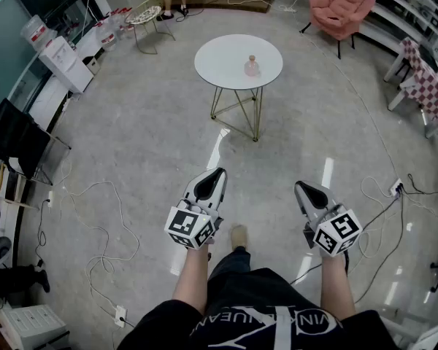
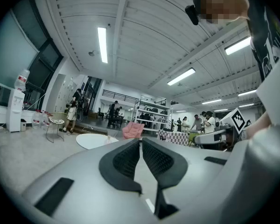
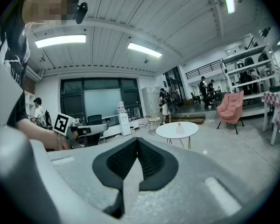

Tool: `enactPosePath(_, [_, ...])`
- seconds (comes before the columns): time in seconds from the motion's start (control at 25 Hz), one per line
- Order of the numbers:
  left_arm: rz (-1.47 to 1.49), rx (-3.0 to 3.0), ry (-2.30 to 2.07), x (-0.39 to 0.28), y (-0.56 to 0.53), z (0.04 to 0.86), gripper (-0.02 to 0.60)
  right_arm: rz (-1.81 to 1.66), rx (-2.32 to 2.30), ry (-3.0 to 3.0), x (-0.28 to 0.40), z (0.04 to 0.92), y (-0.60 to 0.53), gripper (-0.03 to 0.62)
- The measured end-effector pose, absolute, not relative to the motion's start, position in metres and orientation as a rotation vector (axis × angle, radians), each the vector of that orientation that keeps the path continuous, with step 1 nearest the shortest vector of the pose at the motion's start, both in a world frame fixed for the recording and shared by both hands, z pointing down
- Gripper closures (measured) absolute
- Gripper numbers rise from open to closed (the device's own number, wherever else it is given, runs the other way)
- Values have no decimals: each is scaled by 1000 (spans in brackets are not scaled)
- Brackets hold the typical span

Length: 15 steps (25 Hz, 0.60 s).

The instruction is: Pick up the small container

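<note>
The small pink container [image 1: 252, 66] stands on a round white table [image 1: 226, 57] far ahead of me. It also shows small in the right gripper view as a pink container [image 3: 179, 128] on that table [image 3: 170, 130], and faintly in the left gripper view on the table [image 2: 95, 140]. My left gripper [image 1: 217, 173] and right gripper [image 1: 299, 187] are held low near my waist, well short of the table. Both are shut with nothing between the jaws. The pads meet in the left gripper view [image 2: 141, 141] and in the right gripper view [image 3: 136, 141].
A pink armchair [image 1: 340, 7] sits at the back right beside a checkered table [image 1: 431, 79]. A water dispenser [image 1: 64, 63] and a wire chair [image 1: 144, 19] stand at the back left. Cables [image 1: 95, 217] trail over the floor on both sides. Several people stand in the background.
</note>
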<state>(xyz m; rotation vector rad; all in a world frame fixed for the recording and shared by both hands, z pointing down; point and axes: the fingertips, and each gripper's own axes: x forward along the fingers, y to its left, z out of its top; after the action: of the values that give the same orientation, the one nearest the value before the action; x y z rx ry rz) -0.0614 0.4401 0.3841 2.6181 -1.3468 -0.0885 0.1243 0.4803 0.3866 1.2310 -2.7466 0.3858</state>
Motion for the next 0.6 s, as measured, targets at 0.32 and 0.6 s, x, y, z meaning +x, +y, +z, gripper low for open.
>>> enactPosePath(0.32, [-81, 2644, -1323, -75, 366, 379, 557, 361, 1278, -2727, 107, 380, 404, 588])
enactPosePath(0.6, [-85, 2661, -1287, -78, 318, 381, 557, 362, 1311, -2706, 99, 385, 362, 588])
